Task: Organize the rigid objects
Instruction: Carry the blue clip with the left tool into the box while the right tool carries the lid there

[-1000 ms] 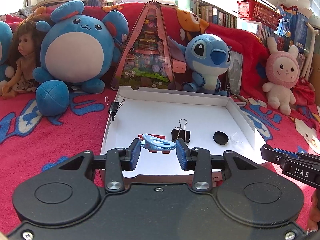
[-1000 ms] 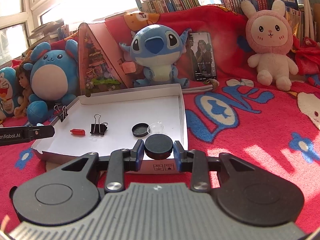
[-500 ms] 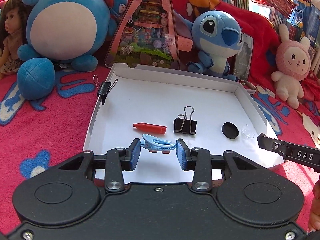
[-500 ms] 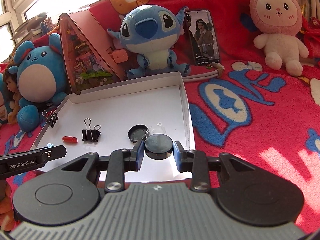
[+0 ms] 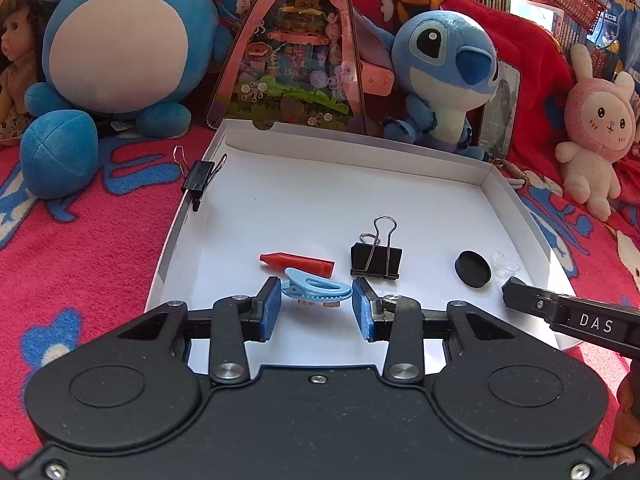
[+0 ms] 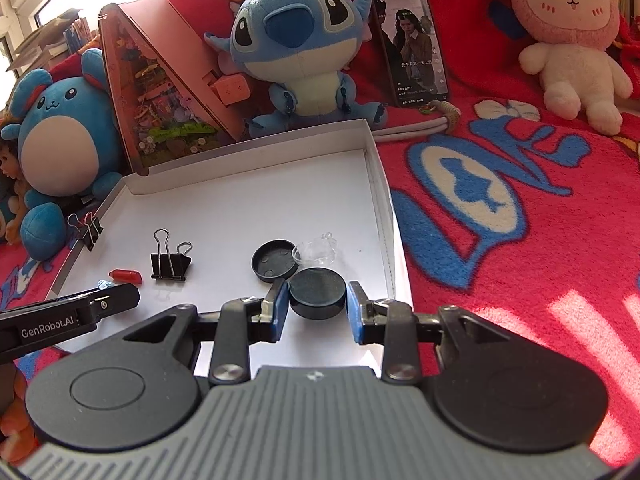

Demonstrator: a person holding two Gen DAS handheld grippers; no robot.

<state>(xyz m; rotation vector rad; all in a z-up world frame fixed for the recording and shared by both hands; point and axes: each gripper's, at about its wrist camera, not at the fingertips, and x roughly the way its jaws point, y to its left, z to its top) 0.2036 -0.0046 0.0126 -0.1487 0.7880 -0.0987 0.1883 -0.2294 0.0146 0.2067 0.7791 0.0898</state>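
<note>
Both loads have sunk lower over the tray [image 5: 496, 184]: left gripper [image 5: 316, 306] pinches the blue clip [image 5: 316, 291], right gripper [image 6: 318, 308] clamps the black puck [image 6: 317, 292] (near front edge, for sorting).

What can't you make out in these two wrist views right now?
- Left wrist view: whether the blue hair clip touches the tray floor; nothing shows underneath it.
- Right wrist view: the blue hair clip, mostly hidden behind the left gripper's finger.
- Right wrist view: small text on the phone, too small.
- Both views: the hands, hidden by the gripper bodies.
</note>
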